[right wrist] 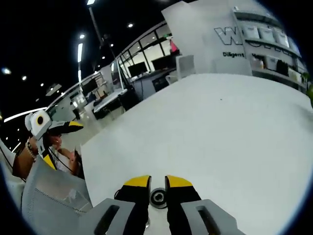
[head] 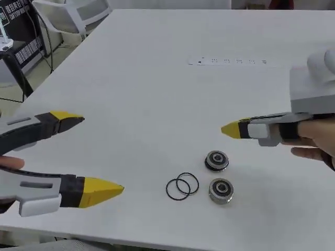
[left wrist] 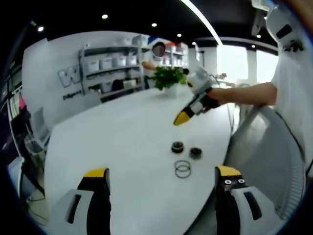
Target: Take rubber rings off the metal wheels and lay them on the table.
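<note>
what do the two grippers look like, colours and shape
They match: the left gripper and right gripper have pale grey bodies, black middle sections and pointed yellow tips on the jaws. The person's shirt is white and short-sleeved.

Left tongs (head: 103, 153) sit low at the left with jaws spread wide and level, right tongs (head: 230, 129), gripped in the right hand (head: 316, 138), point leftward with yellow tips nearly together, both holding nothing.

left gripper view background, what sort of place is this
Likely an open-plan office or lab: wall shelves of boxes, a potted plant, a long white table, and desks with monitors.
</note>
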The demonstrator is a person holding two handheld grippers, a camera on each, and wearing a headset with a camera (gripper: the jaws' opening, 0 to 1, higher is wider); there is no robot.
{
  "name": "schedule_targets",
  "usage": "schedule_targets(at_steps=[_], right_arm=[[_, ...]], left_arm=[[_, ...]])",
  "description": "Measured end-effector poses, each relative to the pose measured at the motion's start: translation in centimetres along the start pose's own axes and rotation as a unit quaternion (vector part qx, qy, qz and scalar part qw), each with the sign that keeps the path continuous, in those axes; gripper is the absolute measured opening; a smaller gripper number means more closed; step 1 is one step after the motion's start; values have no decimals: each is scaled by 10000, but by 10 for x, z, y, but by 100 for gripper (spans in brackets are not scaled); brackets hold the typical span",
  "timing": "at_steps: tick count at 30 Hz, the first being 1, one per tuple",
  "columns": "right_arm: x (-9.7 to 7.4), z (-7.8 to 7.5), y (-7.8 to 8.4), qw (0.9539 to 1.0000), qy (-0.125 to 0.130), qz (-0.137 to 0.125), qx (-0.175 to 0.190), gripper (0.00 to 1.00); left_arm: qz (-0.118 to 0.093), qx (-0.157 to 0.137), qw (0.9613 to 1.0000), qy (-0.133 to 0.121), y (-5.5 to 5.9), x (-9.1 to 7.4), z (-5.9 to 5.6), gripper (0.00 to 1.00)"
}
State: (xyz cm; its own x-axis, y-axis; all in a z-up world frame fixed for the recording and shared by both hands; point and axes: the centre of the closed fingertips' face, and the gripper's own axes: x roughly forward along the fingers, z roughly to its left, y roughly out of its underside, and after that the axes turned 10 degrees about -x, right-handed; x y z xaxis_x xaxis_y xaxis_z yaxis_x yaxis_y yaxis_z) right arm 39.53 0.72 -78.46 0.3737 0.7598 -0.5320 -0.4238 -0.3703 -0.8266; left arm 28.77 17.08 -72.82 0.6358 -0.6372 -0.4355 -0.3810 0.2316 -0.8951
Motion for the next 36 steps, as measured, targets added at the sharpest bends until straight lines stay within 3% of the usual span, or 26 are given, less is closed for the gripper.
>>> schedule_targets(at_steps=[4, 12, 17, 20, 23, 26, 31, 36], right_arm=[[-8, -13, 6, 9999, 140, -47, -40, 15], [-8, -31, 31, 9991, 280, 262, -197, 17], [-3, -28, 43, 9974, 171, 486, -500, 21], [3, -18, 51, 9926, -50, 671, -1015, 22], [8, -12, 58, 9892, -199, 784, -1219, 25], [13, -5, 64, 9869, -373, 835, -1328, 25], [20, -2, 72, 9832, -413, 897, -1537, 30], [22, 1, 71, 9838, -485, 807, -1526, 31]], left_arm=[[-46, 159, 9998, 119, -14, 5, 1, 89], [-54, 698, 9969, 346, -42, 20, 3, 87], [-104, 986, 9936, 540, -59, 32, 0, 86], [-77, 1203, 9905, 662, -65, 39, -3, 86], [-62, 1356, 9879, 745, -72, 45, -5, 86], [-116, 1461, 9854, 870, -79, 52, -7, 84], [-129, 1658, 9804, 1056, -85, 70, -12, 81], [-195, 1539, 9799, 1256, -85, 94, -18, 75]])
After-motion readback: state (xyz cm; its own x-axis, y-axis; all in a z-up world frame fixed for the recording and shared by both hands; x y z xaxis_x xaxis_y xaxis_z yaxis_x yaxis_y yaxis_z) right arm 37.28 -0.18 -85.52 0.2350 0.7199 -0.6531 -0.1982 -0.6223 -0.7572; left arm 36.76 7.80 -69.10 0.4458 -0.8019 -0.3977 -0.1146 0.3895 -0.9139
